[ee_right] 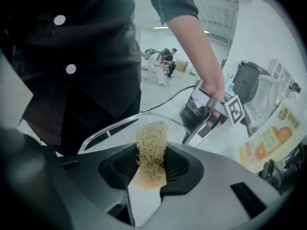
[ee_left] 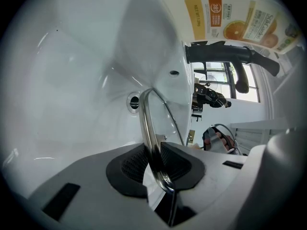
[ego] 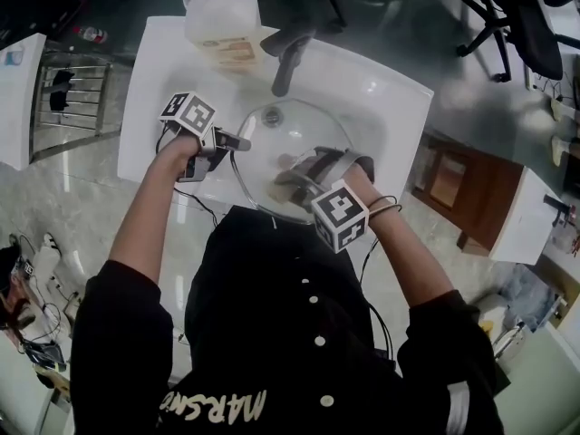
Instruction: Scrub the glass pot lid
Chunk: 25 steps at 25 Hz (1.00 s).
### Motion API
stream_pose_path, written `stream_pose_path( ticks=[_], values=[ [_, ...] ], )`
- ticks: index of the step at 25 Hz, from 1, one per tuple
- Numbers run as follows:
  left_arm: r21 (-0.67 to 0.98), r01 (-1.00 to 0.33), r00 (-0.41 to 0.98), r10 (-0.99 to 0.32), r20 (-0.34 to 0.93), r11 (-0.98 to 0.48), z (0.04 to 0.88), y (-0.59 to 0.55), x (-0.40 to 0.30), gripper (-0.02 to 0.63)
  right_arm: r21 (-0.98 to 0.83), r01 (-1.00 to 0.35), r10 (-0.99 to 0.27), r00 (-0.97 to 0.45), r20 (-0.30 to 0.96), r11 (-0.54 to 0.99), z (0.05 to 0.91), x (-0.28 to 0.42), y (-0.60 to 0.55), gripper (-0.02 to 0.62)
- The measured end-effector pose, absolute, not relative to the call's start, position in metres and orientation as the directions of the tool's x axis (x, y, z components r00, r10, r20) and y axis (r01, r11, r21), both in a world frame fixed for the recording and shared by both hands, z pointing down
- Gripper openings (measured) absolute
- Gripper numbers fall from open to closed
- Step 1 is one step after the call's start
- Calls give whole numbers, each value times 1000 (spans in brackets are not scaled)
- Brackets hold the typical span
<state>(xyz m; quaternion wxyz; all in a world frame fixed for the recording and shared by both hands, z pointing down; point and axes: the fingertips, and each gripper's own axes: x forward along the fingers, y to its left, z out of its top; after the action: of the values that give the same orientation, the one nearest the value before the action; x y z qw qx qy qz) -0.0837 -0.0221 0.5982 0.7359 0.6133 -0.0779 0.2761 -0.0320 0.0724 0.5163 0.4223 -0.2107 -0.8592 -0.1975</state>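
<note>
Right gripper (ee_right: 151, 169) clamping scourer (ee_right: 152, 140), tip at rim of glass lid (ee_right: 108, 128)

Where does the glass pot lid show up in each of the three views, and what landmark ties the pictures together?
Head view: glass pot lid at centre, over the sink.
Left gripper view: lower centre, rim edge-on, clamped by the jaws of the left gripper.
Right gripper view: rim arcs across the middle, behind the scrub pad in the jaws of the right gripper.
Shared landmark: orange-labelled bottle, top centre, top right, right edge respectively.
</note>
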Motion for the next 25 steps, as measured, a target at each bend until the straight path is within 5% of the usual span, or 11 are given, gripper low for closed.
stream_pose_path(
  ticks=[9, 25],
  values=[
    [857, -508, 832, 303, 464, 85, 597, -25, -84, 98, 254, 516, 146, -612, 777, 818, 524, -75, 68, 143],
    [859, -507, 830, 312, 463, 71, 598, -24, -84, 100, 82, 716, 388, -466, 795, 693, 522, -29, 101, 141]
  ],
)
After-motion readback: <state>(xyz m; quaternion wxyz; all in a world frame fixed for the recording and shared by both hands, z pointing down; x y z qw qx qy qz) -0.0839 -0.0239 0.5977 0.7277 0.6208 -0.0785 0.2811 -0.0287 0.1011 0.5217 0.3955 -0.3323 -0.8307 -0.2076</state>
